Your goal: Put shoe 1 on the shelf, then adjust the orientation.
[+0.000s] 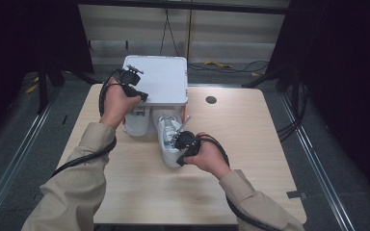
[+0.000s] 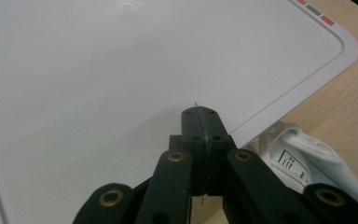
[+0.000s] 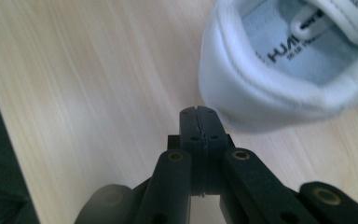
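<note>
With both sets of jaws pressed together and empty, left gripper (image 2: 199,112) steadying the box lid (image 1: 161,77), right gripper (image 3: 199,111) beside the near shoe (image 1: 169,137): open first, then grip the heel squarely.

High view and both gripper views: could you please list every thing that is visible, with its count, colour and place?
Table: one, light wood, in the middle of the high view.
Box: one, white with a flat lid, at the far edge of the table.
Shoes: two, white; left shoe partly under the box's near edge, right shoe beside it, nearer the person.
Round hole: one, dark, in the table right of the box.
Cables: several, dark and yellow, on the floor behind the table.
Left gripper: one, black, jaws shut, over the box lid.
Right gripper: one, black, jaws shut, empty, over the table beside the right shoe's heel.
Sleeves: two, beige, at the bottom.
</note>
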### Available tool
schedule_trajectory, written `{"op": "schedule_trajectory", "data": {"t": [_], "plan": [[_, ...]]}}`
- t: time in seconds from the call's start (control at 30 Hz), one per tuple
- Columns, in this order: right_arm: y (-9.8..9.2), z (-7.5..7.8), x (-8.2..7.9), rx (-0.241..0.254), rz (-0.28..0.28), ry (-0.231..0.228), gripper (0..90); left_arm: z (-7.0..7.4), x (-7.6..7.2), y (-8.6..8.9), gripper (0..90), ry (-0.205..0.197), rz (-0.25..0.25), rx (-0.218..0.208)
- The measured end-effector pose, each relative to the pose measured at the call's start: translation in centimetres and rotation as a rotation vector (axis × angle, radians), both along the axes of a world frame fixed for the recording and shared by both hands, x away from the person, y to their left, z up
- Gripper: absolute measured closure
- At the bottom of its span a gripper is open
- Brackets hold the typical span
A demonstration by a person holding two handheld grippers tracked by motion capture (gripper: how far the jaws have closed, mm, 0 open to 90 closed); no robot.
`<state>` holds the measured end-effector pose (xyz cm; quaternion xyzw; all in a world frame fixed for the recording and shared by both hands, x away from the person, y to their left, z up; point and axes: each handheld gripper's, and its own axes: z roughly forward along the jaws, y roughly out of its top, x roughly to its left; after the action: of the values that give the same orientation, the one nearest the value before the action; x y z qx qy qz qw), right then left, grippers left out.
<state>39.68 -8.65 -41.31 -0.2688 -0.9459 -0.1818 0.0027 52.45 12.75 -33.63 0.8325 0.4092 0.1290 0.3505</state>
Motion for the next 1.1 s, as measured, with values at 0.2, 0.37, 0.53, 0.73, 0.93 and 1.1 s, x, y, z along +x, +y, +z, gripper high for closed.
{"op": "schedule_trajectory", "data": {"t": [0.2, 0.37, 0.53, 0.73, 0.93, 1.1], "plan": [[1.1, 1.2, 0.6, 0.028, 0.056, -0.1, 90.0, 0.0, 0.2, 0.2, 90.0, 0.014, -0.004, -0.014], [2.0, 2.0, 1.7, 0.027, 0.063, -0.131, 90.0, -0.1, 0.2, 0.4, 90.0, 0.017, -0.001, -0.028], [2.3, 1.7, 3.5, 0.052, 0.032, -0.168, 90.0, -0.1, 0.2, 0.3, 90.0, 0.018, 0.0, -0.027], [2.1, 1.4, 4.8, 0.081, -0.009, -0.182, 90.0, 0.0, 0.3, 0.3, 90.0, 0.023, -0.006, -0.017], [2.6, 1.3, 6.2, 0.096, -0.029, -0.201, 90.0, -0.1, 0.3, 0.4, 90.0, 0.021, 0.001, -0.031], [2.9, 1.1, 7.1, 0.113, -0.037, -0.207, 90.0, -0.1, 0.3, 0.4, 90.0, 0.024, -0.002, -0.028]]}}
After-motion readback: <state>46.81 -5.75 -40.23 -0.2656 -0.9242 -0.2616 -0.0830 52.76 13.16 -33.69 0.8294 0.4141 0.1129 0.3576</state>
